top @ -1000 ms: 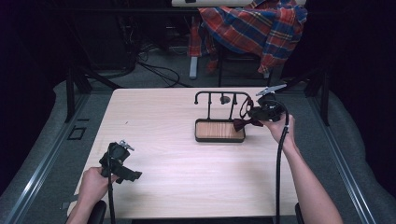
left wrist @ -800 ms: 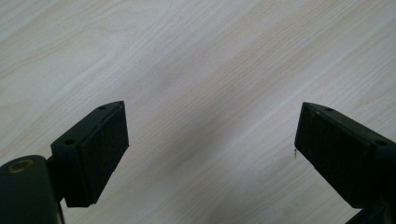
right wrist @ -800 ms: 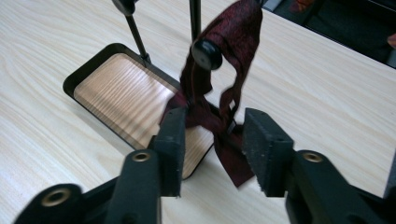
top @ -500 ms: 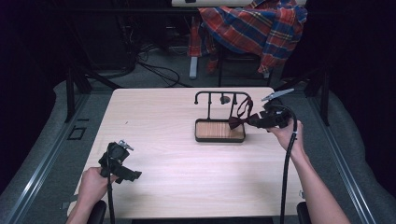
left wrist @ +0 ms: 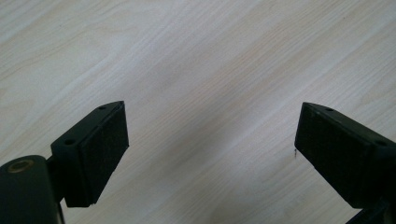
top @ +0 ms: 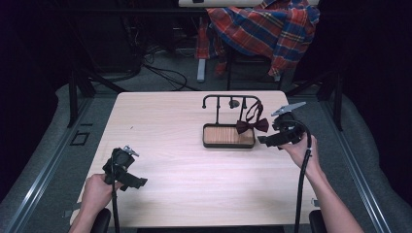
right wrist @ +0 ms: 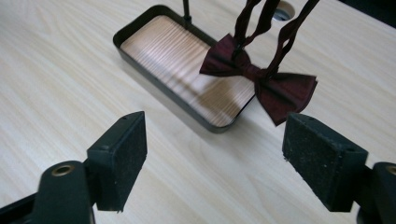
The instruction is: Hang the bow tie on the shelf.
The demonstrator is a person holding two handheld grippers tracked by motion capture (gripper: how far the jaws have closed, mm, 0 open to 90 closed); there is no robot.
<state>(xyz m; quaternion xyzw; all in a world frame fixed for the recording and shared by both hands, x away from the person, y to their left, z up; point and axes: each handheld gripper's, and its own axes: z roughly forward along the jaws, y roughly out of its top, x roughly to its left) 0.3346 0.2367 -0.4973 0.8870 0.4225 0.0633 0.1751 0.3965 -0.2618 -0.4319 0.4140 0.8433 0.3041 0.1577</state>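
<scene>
A dark red bow tie (top: 252,125) hangs by its strap from a black rack (top: 231,99) that stands in a wood-lined tray (top: 228,136) at the table's middle right. In the right gripper view the bow tie (right wrist: 259,77) dangles over the tray's (right wrist: 140,51) near corner, just beyond the jaws. My right gripper (top: 265,140) (right wrist: 215,158) stands open and holds nothing, a short way right of the tray. My left gripper (top: 132,178) (left wrist: 210,144) is open too, low over bare tabletop near the front left.
The light wood table (top: 165,126) has free room left of the tray. A plaid cloth (top: 267,26) lies draped over a chair behind the table. Cables (top: 165,73) run across the floor at the back. Black frame posts (top: 73,92) stand at both sides.
My right gripper has drawn back from the bow tie, rightward and toward the person, leaving the tie hanging free on the rack. The left gripper has stayed put.
</scene>
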